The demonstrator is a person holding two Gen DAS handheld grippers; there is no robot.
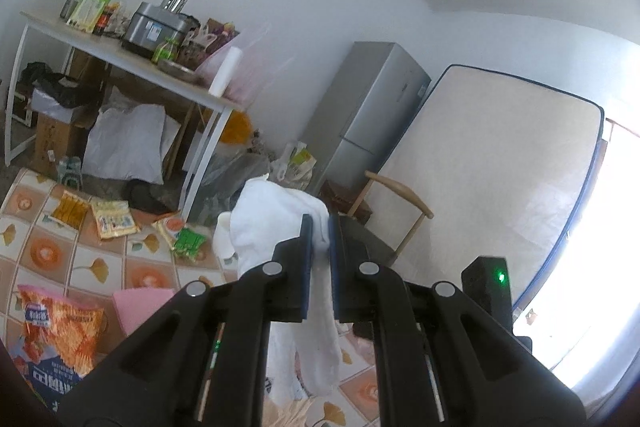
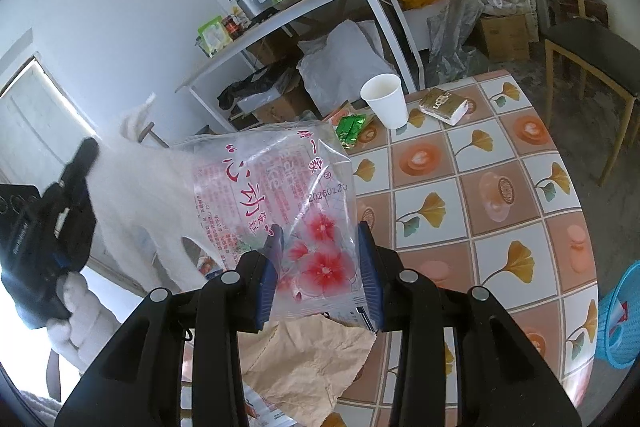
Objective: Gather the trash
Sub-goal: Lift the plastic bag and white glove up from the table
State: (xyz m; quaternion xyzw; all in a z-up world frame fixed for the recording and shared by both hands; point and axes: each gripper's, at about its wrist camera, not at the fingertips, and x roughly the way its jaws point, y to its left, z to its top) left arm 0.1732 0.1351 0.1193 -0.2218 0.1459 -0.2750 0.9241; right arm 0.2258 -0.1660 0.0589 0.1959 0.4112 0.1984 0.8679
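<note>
While a white bag (image 1: 276, 223) is pinched by the left tool (image 1: 320, 233), a flowered wrapper (image 2: 316, 227) is clamped in the right tool (image 2: 320, 247).

Fridge (image 1: 362, 107) beside mattress (image 1: 492, 167), wooden chair (image 2: 592, 39)

Glossy plastic against matt paper

You see a clear, shiny plastic wrapper (image 2: 288, 195) at 12 o'clock, crumpled matt brown paper (image 2: 304, 359) at 6, a smooth white paper cup (image 2: 386, 99) and glossy patterned counter (image 2: 500, 195).
</note>
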